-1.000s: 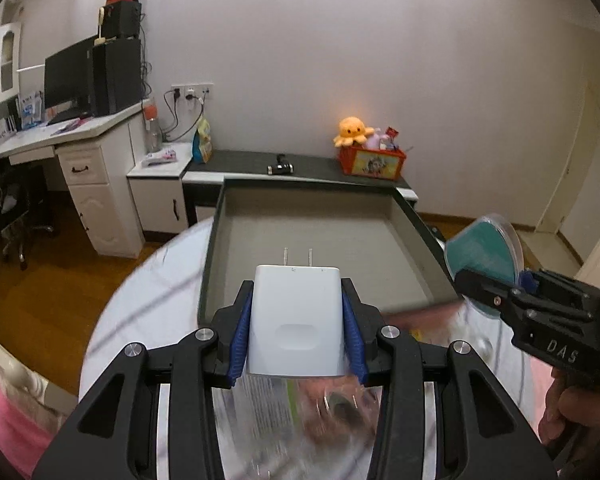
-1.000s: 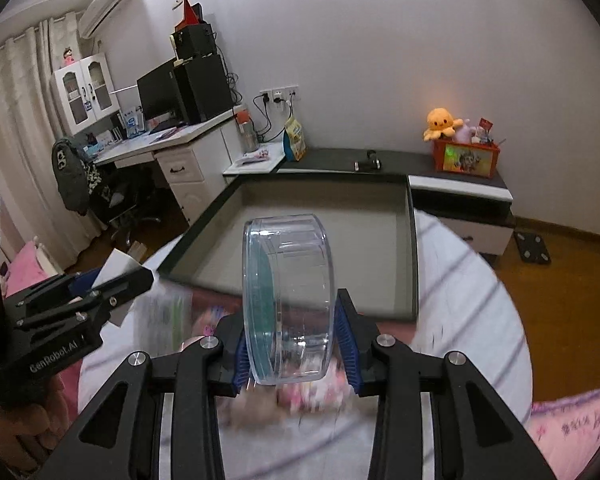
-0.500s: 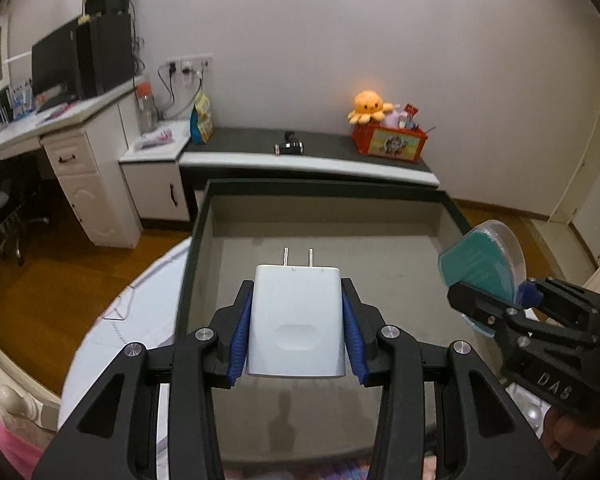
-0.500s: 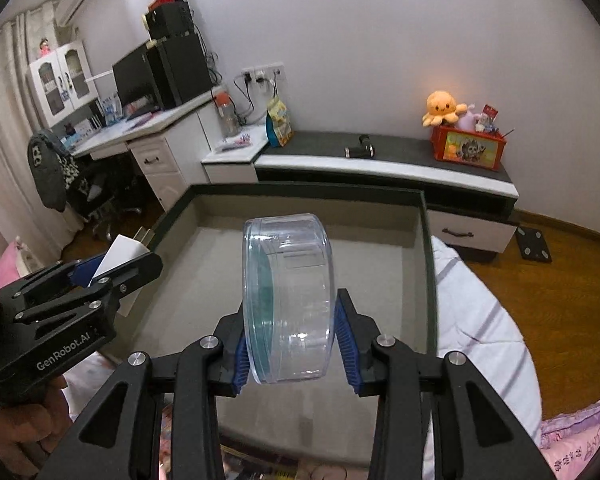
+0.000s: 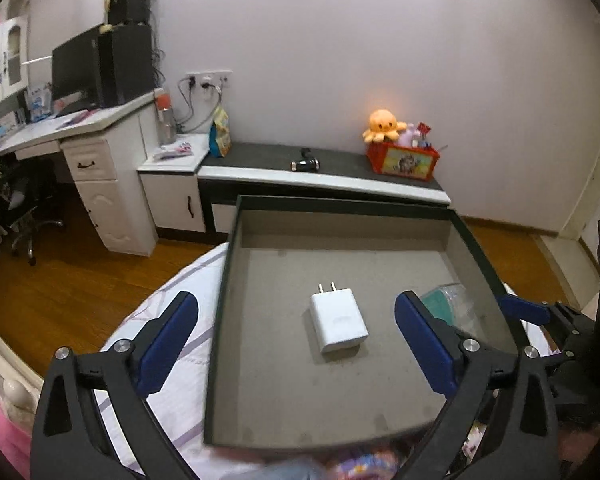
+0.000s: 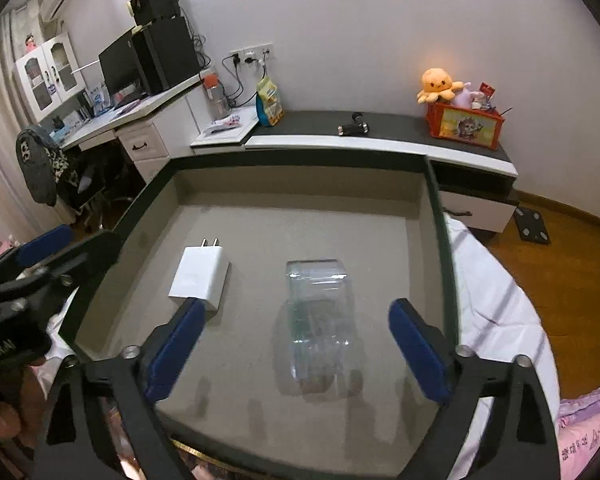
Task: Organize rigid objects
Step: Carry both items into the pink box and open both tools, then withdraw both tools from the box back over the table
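In the foreground, both wrist views: two claws, each spread wide and opening further, nothing pressed between the pads.

1. Left claw (image 5: 296, 342). Released. Blue pads flank the white charger without touching it; the charger lies on the tray floor below and ahead, centred in the gap.
2. Right claw (image 6: 296, 344). Released. The clear container lies between and just beyond its pads, free of both.
3. White charger (image 5: 339, 327). Flat on its broad face, long axis running away from the left claw and tilted slightly left, prongs at the far end. Nearer the left hand.
4. Clear container (image 6: 320, 320). On its side, teal lid end partly visible in the left view, long axis pointing away from the right claw. Sits to the right of the charger, apart from it, near the tray's right wall. Nearer the right hand.
5. Tray (image 6: 436, 216). Dark rim, grey floor; holds both items in its near half, far half bare.

Judgement: both pieces appear deposited; each claw need only draw straight back along its item's axis, clear of the near rim.
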